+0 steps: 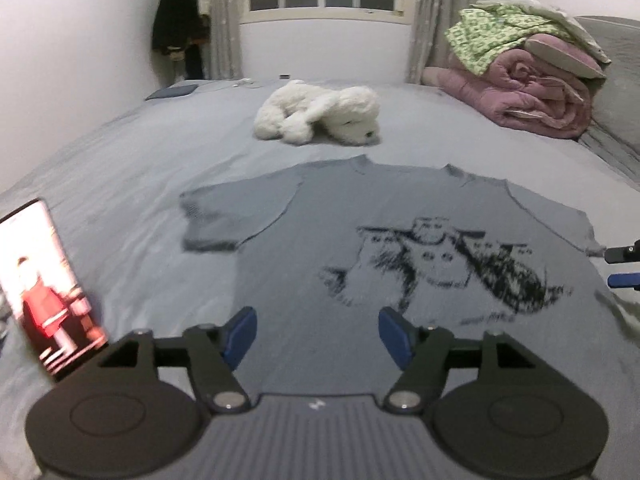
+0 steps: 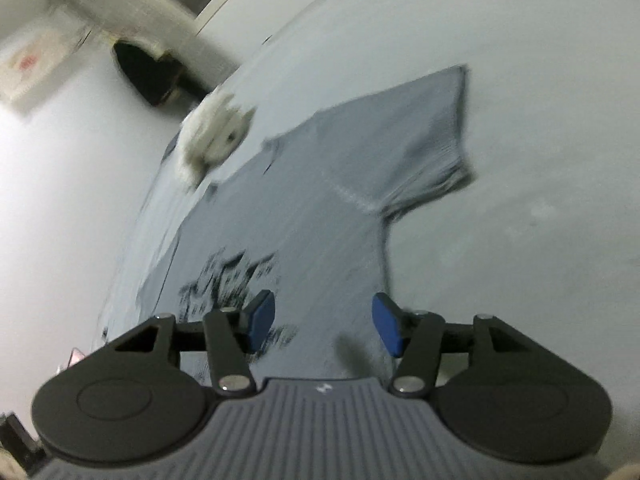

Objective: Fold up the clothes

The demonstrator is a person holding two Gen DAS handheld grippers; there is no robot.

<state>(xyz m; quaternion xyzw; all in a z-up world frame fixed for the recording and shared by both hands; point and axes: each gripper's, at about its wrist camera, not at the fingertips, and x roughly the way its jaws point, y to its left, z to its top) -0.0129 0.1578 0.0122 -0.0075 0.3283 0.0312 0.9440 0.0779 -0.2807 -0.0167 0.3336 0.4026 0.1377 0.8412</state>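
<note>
A grey T-shirt (image 1: 320,248) with a black printed graphic lies spread flat, front up, on the grey bed (image 1: 140,148), both short sleeves out to the sides. My left gripper (image 1: 316,334) hovers over the shirt's lower part, its blue pads wide apart with nothing between them. In the tilted, blurred right wrist view the same T-shirt (image 2: 320,208) runs diagonally, and my right gripper (image 2: 324,326) stands open above its lower right side, holding nothing. The right gripper's fingertips (image 1: 624,266) also poke in at the right edge of the left wrist view, beside the shirt's right sleeve.
A white plush toy (image 1: 320,116) lies beyond the shirt's collar. Folded pink bedding (image 1: 528,92) with green patterned cloth on top is stacked at the back right. A lit phone (image 1: 44,292) stands propped at the left. A dark garment (image 1: 178,20) hangs on the far wall.
</note>
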